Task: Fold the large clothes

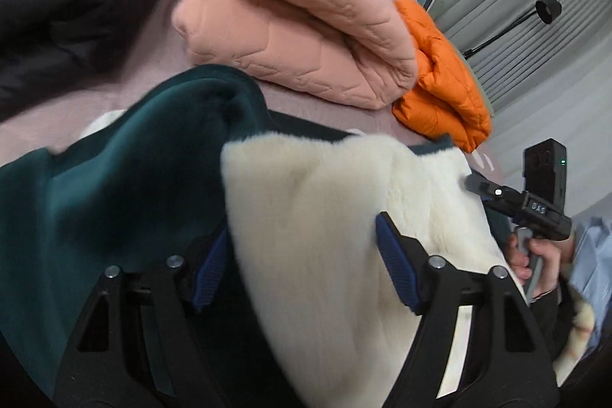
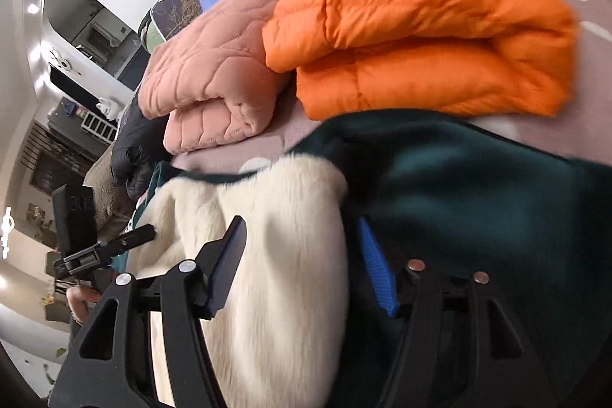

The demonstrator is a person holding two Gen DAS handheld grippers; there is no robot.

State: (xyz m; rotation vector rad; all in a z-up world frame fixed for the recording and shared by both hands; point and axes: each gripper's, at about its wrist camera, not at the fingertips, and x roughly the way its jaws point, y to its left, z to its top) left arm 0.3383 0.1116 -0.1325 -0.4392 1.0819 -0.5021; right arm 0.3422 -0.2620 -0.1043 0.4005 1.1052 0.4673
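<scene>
Dark green coat (image 1: 95, 186) (cream fleece lining (image 1: 313, 217) turned outward) bunches on the bed; its folds sit between both half-open grippers, left gripper (image 1: 302, 262) and right gripper (image 2: 302, 262), grip unclear.

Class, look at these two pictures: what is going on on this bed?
A person is folding a dark green coat with a cream fleece lining on a bed, a handheld gripper in each hand. The left gripper and right gripper both straddle the lining with their jaws apart. A folded pink jacket and a folded orange jacket lie behind it.
</scene>
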